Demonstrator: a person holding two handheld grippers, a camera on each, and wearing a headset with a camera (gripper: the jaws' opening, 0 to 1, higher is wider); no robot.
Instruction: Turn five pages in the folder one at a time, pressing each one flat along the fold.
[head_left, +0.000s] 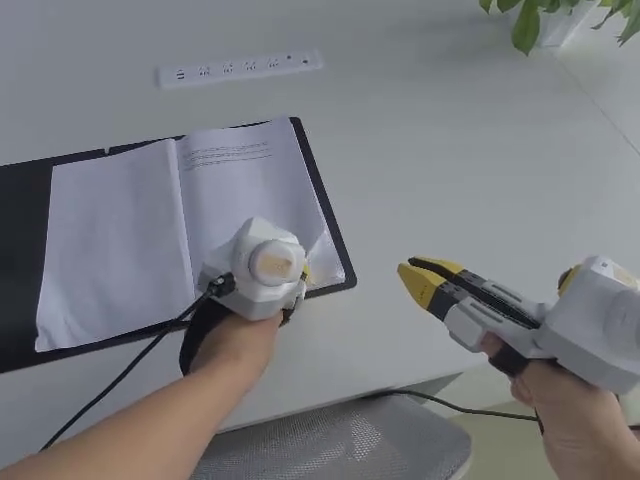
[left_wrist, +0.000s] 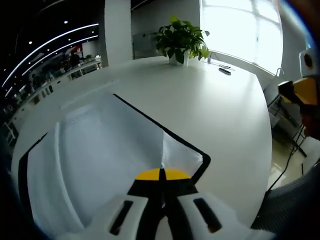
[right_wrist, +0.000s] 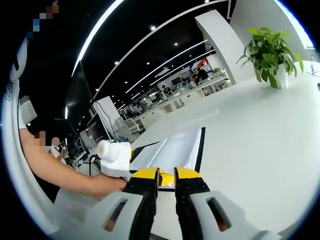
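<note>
One page (head_left: 250, 190) of the open folder (head_left: 322, 190) at centre left is pinched at its lower-right corner by the left gripper (left_wrist: 161, 174), jaws closed, the right gripper (head_left: 412, 272) barely parted and empty; a sharp pull could tear or crease it.

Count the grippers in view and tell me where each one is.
2. The left gripper is at the folder's near right corner, shut on a page corner. The right gripper is held right of the folder, by the table's near edge, jaws slightly apart, empty.
</note>
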